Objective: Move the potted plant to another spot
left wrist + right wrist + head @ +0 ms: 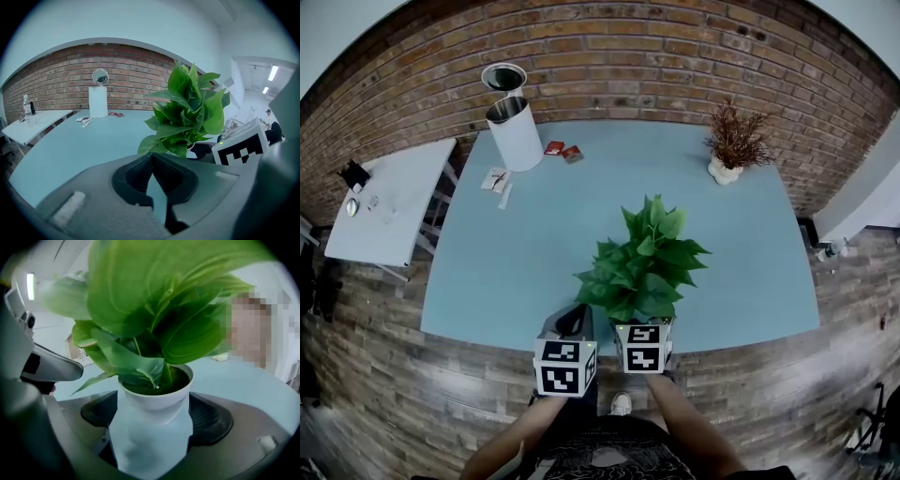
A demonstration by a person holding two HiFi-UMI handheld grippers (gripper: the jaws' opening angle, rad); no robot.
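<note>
While the potted plant [645, 267] stands at the near edge of the blue table [534, 244] in the head view, the right gripper [643, 339] sits tucked under its leaves and the left gripper [572, 323] hangs just beside it, to the left; a white bin [514, 131] and a small dried plant [734, 141] stand well apart at the far side.

From the left gripper view, the left gripper [151, 157] has its jaws together with nothing between them; the plant [187, 112] rises just to its right, over open table [70, 145].

From the right gripper view, the right gripper [157, 417] has its jaws spread wide on either side of the white pot [157, 397], which stands upright between them; the pads do not seem to press on it.

If taking hold is the step, the jaws should probably close evenly on the pot's wall below the rim, square to it, with no leaf caught; a lopsided squeeze could tip it so near the edge; the left gripper is best kept clear of the leaves.
</note>
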